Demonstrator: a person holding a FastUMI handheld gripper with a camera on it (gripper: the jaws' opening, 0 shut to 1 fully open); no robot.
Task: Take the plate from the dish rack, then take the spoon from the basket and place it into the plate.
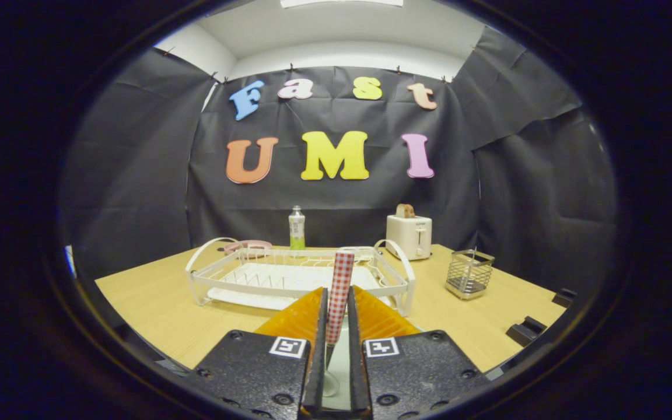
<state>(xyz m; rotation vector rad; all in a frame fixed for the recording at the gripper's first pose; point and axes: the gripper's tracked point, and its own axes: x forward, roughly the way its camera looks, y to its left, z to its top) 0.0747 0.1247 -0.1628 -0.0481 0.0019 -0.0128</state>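
My gripper [336,298] is shut on a red-and-white checked plate [340,273], which I see edge-on as a narrow upright strip between the two fingers. It is held above the wooden table [155,315], just in front of the white dish rack [237,280], whose slots hold nothing. A small wire basket [469,274] stands on the table to the right, beyond the fingers, with a thin handle poking up from it. I cannot make out the spoon itself.
A white toaster [409,234] with a slice of bread stands behind the rack's right end. A clear bottle [296,227] and a pink dish [247,246] sit behind the rack. Two black blocks [525,330] lie at the table's right edge.
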